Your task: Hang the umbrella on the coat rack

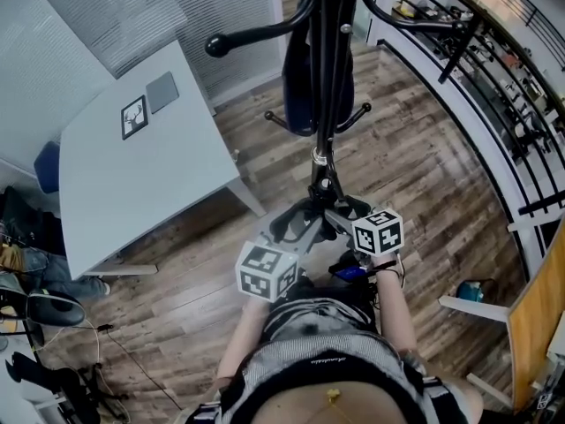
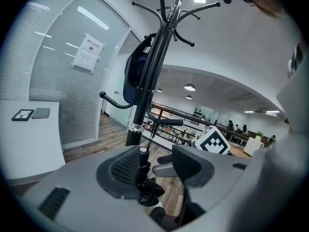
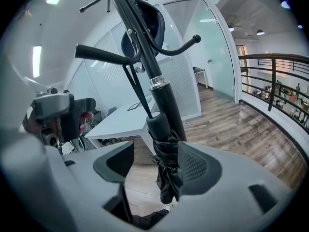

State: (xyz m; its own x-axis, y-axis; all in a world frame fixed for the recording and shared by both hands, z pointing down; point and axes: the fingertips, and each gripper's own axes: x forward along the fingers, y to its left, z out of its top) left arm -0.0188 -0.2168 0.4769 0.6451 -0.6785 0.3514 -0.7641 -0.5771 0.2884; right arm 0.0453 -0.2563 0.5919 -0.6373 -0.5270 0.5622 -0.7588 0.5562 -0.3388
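Note:
The black coat rack (image 1: 325, 60) stands straight ahead, with both grippers at its pole. A small folded black umbrella (image 3: 166, 163) hangs beside the pole, and its thin strap (image 3: 137, 88) runs up to a low hook arm (image 3: 104, 55). My right gripper (image 3: 154, 166) is open wide; the umbrella rests against its right pad and stays well clear of the other. In the left gripper view the umbrella (image 2: 145, 182) sits by the left pad of my left gripper (image 2: 154, 168), which is also open. In the head view the left gripper (image 1: 296, 222) and right gripper (image 1: 344, 208) flank the pole.
A dark blue bag (image 1: 300, 87) hangs higher on the rack. A white table (image 1: 150, 193) with a framed picture (image 1: 134, 117) stands to the left. A black railing (image 1: 494, 69) curves along the right. Cables and bags lie on the floor at the lower left.

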